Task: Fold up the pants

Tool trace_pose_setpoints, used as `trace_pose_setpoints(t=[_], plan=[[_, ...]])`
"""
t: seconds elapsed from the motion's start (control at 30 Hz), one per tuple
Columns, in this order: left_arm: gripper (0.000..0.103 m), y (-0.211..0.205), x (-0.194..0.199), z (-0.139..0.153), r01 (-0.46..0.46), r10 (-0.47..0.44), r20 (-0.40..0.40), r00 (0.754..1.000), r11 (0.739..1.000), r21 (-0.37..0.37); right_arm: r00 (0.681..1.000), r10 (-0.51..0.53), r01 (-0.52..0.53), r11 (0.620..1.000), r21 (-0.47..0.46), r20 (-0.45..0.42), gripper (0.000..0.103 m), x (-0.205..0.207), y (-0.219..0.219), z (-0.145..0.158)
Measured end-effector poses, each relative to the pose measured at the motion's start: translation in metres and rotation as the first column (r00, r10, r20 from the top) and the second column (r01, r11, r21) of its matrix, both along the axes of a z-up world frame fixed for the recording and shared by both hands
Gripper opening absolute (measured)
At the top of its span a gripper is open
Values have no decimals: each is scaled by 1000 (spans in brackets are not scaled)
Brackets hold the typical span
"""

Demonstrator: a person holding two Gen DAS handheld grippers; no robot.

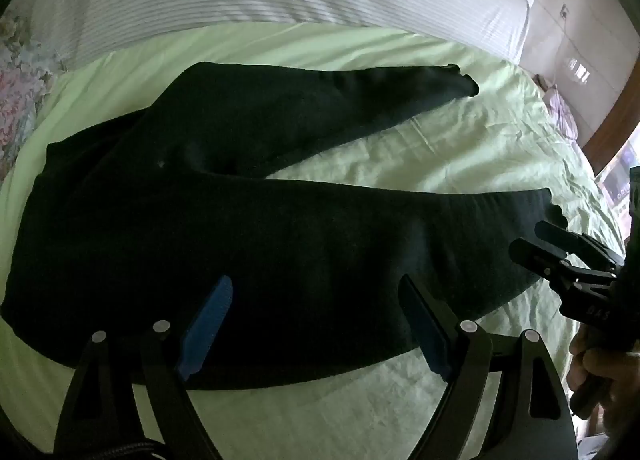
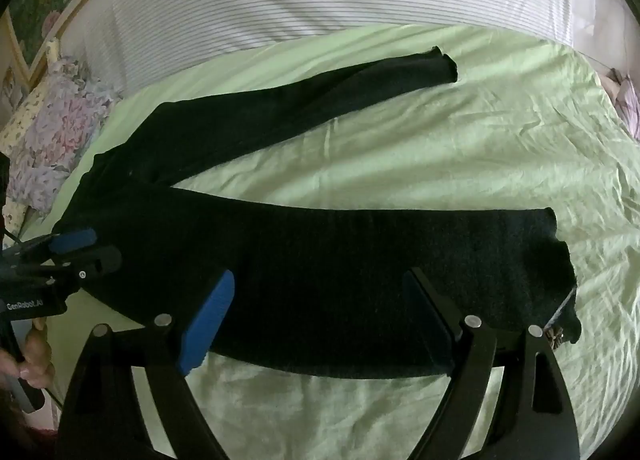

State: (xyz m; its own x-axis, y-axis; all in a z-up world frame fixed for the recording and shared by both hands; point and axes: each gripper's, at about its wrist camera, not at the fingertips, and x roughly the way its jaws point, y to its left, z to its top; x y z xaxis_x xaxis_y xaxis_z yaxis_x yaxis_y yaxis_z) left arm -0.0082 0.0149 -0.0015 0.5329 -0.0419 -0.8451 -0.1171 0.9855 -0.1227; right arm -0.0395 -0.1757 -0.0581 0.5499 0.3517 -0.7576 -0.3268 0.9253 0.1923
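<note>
Pants (image 1: 248, 228) lie spread on the bed (image 1: 400, 400), legs splayed; left tool (image 1: 316, 324) and right tool (image 2: 320, 324) hover wide open, empty, poised for the near leg.

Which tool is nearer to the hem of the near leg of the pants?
Right. The right tool hovers open beside that hem of the black pants; the left tool, also open, is over the waist end, far from it.

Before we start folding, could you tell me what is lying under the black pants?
The black pants lie spread on a light green bedsheet, which shows between and around both legs. Whatever is directly beneath the fabric is covered.
</note>
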Motion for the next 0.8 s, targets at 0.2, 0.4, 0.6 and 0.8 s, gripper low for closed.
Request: trace_pose_setpoints(t=[0.2,0.4,0.6,0.8], plan=[[86,-2,1,-2,2,-2,-5,1000,1000,-1,1000,-2,2,1000,2,-2,86,-2,0,-1],[86,-2,0,-3,-1,1,-11,1000,1000,-1,1000,-1,2,1000,5,-4,86,0,-5,-4],[86,-2,1,-3,-3,3,-17,1000,1000,-4,1000,-4,4,1000,4,-3,86,0,-4,-4],[86,-2,3,-4,-3,2,-21,1000,1000,-6,1000,-5,5,1000,3,2,86,0,-3,-4]])
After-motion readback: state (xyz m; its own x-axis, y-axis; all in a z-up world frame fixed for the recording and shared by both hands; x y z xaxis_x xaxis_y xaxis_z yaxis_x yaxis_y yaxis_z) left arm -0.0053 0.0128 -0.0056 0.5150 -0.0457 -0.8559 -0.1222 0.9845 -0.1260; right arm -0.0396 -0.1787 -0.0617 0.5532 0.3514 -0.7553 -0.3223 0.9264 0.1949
